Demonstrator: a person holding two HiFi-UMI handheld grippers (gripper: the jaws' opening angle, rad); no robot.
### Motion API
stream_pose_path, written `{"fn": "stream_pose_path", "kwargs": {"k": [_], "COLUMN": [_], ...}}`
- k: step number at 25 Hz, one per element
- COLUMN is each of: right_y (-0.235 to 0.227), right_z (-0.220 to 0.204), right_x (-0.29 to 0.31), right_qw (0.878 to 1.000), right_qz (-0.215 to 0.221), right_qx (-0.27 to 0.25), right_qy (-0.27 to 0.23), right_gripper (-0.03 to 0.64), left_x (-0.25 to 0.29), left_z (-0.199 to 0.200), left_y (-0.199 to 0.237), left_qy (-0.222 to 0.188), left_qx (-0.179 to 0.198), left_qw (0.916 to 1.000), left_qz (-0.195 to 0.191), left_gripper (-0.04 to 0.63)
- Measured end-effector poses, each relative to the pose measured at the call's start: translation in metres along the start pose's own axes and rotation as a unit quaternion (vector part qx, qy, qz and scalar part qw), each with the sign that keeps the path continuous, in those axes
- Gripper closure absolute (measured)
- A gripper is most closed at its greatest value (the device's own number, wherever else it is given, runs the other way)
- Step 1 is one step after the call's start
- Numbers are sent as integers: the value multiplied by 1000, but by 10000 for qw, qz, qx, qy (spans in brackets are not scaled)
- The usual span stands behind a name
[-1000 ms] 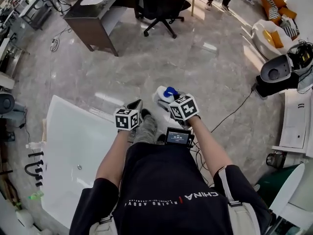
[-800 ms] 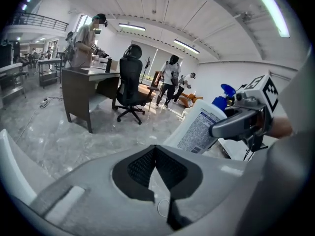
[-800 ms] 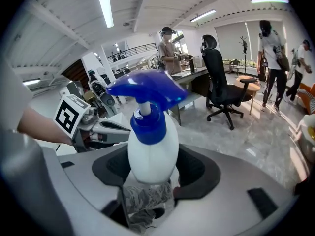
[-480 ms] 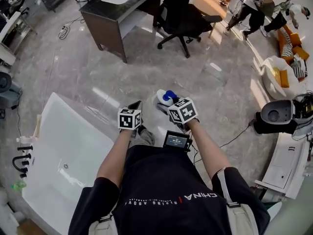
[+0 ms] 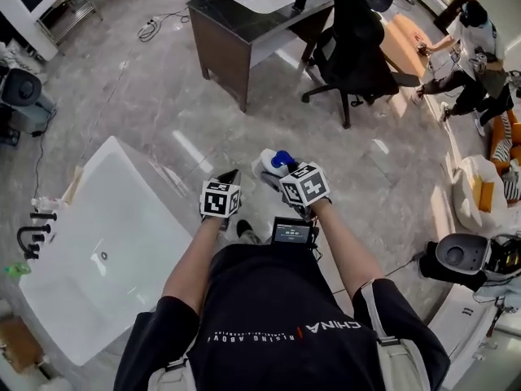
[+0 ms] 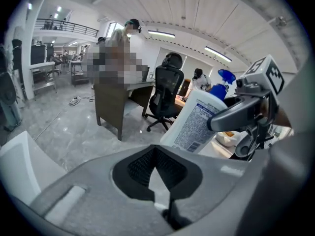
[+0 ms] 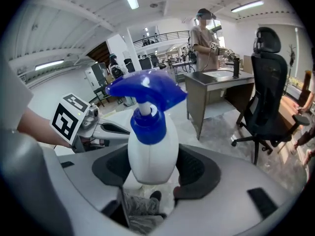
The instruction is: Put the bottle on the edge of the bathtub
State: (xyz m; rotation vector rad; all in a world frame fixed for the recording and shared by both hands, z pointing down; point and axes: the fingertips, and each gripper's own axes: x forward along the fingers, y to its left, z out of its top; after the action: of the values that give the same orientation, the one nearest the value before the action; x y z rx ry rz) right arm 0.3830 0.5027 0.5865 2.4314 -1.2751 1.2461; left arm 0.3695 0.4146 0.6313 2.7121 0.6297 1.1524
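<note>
A: Step in hand?

B: Carrying, by the look of it. The right tool is clenched on the white body of the bottle, blue spray head up, in mid-air ahead of the person. The left tool is closed on nothing, just beside it.

A: Target?

B: The bathtub sits on the floor to the person's left, well apart from the bottle.

A: Next move?

B: Probably take the bottle over the rim, set it down upright on the flat edge, and only then release it.

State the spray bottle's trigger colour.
Blue trigger on the spray bottle; best in the right gripper view.
</note>
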Motion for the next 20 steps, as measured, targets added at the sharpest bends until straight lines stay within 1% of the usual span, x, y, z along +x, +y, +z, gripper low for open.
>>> {"fn": "stream_pose_path", "kwargs": {"k": [2, 5, 7, 12, 16, 18, 20], "right_y": [8, 23, 31, 43, 46, 46, 45], "right_z": [17, 41, 53, 87, 124, 144, 160], "right_x": [19, 46, 62, 108, 140, 154, 167], "right_qw": [9996, 9979, 9957, 9871, 9795, 9748, 9693], "right_qz": [174, 448, 630, 1092, 1414, 1588, 1764], "right_qx": [-181, -440, -631, -1086, -1352, -1477, -1615], "right_qy": [87, 174, 264, 441, 485, 514, 571], "right_gripper": [348, 348, 348, 348, 348, 348, 348], "left_x": [-6, -15, -21, -29, -30, -31, -30], "left_z": [0, -6, -7, 6, 25, 38, 50], "left_y": [24, 63, 83, 120, 146, 161, 176], "left_qy": [-28, 35, -7, -364, -609, -739, -826], "left_qx": [-197, -480, -681, -1020, -1370, -1545, -1721], "left_qw": [9996, 9973, 9953, 9910, 9863, 9828, 9782], "left_qz": [193, 548, 690, 789, 682, 697, 821], "left_gripper": [588, 589, 589, 588, 588, 588, 588]}}
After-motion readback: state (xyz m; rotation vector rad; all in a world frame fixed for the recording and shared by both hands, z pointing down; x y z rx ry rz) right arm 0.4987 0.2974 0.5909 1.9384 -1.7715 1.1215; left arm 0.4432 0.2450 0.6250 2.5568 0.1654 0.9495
